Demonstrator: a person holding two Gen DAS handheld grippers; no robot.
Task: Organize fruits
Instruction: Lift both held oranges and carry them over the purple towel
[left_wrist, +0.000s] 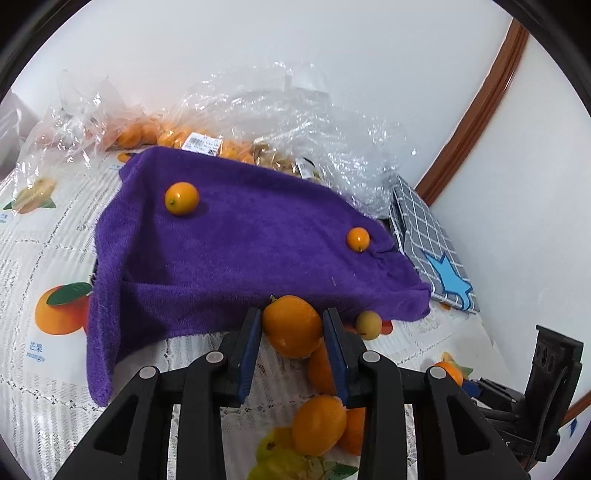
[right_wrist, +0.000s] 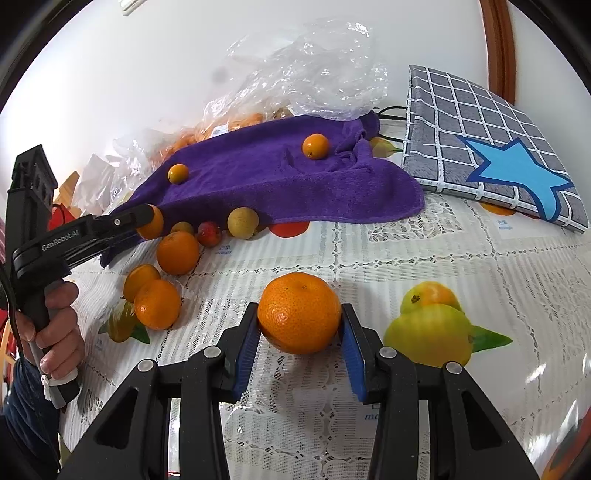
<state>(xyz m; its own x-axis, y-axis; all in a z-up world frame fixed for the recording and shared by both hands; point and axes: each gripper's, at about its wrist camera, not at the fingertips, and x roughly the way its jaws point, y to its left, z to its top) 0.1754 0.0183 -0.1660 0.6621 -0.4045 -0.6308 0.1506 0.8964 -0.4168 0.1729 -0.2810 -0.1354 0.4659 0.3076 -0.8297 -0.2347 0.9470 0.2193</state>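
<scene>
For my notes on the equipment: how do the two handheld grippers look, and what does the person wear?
Both the left gripper and right gripper are black plastic with blue finger pads and silver rivets. The left one bears white "GenRobot.AI" lettering and a pistol handle. The sleeve is dark blue.

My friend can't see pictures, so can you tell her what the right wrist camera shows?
The right gripper clamps a round orange mandarin over a white lace-patterned tablecloth. Behind lies a rumpled purple towel carrying two small orange kumquats; at left, a hand holds the left gripper by more loose fruit.
</scene>
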